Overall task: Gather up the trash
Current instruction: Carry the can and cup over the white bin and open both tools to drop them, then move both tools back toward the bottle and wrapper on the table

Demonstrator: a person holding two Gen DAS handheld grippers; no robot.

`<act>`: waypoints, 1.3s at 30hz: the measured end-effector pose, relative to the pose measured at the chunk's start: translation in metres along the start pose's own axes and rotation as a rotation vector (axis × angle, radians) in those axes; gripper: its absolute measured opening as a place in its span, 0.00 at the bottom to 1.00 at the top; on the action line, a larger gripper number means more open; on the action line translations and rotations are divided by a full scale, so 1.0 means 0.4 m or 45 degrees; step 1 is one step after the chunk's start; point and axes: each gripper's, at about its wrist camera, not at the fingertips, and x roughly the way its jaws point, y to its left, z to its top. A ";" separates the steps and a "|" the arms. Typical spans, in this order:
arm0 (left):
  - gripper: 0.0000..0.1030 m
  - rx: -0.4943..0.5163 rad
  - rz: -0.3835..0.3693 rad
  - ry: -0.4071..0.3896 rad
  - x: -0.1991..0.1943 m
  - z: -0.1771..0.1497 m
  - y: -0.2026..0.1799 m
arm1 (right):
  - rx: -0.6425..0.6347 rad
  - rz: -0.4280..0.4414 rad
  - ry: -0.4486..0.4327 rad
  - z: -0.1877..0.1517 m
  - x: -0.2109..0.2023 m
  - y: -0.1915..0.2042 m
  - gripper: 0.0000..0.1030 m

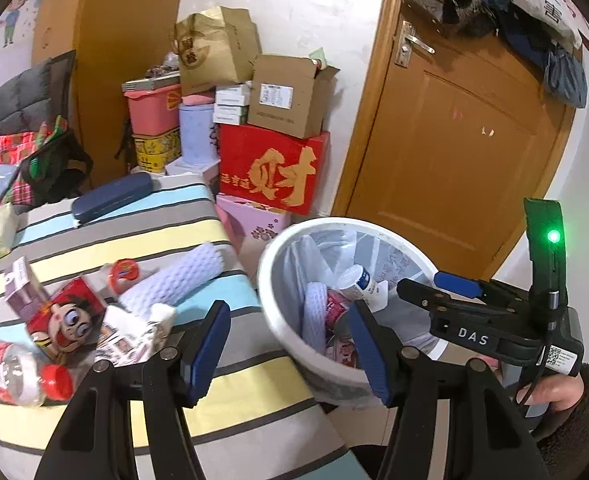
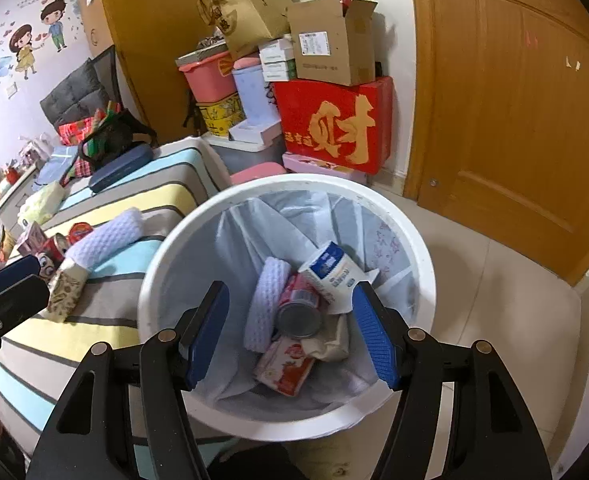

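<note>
Trash lay in two places: some already sat in the white bin (image 2: 294,420) at the centre of the right wrist view, and more was scattered on the striped bed (image 1: 234,380) in the lower left of the left wrist view. Inside the lined bin I could see a red can (image 2: 299,308), a white foam sleeve (image 2: 264,304), a blue-and-white carton (image 2: 332,270) and a red-and-white packet (image 2: 284,368). My right tool (image 2: 290,336) hung over the bin's mouth, released, its blue pads wide apart and holding nothing. My left tool (image 1: 288,350) was also spread open and empty, sitting low in its frame between the bed's edge and the bin's rim. On the bed, left of that tool, lay a plastic bottle with a red cap (image 1: 18,372), a red cartoon-face wrapper (image 1: 66,320), a crumpled printed carton (image 1: 134,332) and a long foam sleeve (image 1: 174,280). A red box (image 1: 270,168) with gold lettering stood among stacked boxes at upper centre, beside the wooden door (image 1: 454,140).
</note>
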 end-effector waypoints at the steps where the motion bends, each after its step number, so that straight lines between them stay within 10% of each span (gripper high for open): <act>1: 0.59 -0.006 0.007 -0.005 -0.009 -0.004 0.007 | 0.000 0.006 -0.005 -0.001 -0.003 0.005 0.64; 39: 0.63 -0.418 0.429 -0.097 -0.294 -0.200 0.485 | -0.213 0.299 0.015 -0.040 0.031 0.377 0.64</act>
